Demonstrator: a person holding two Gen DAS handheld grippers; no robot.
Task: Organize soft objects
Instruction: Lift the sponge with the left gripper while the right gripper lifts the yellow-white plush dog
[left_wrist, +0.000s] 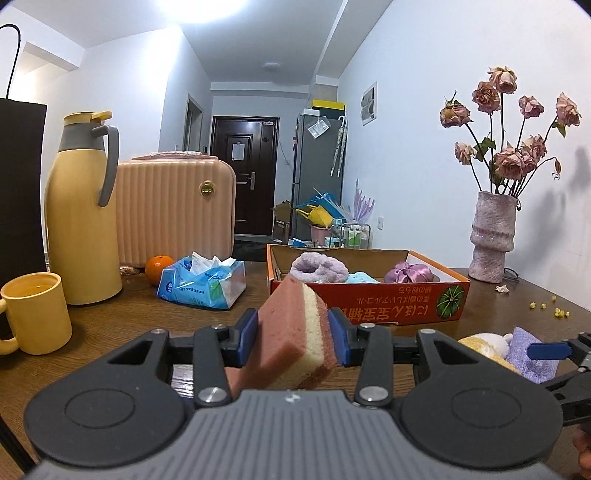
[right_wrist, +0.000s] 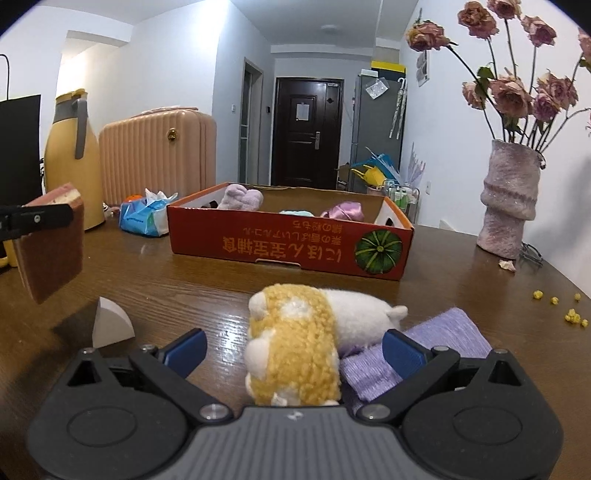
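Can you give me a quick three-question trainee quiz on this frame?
1. True or false: the left gripper is shut on the sponge.
2. What lies between the right gripper's open jaws: A) plush toy, B) orange, C) mug?
3. Fill in: the purple scrunchie lies inside the ____.

Key: 1 true. 2 A. 3 cardboard box.
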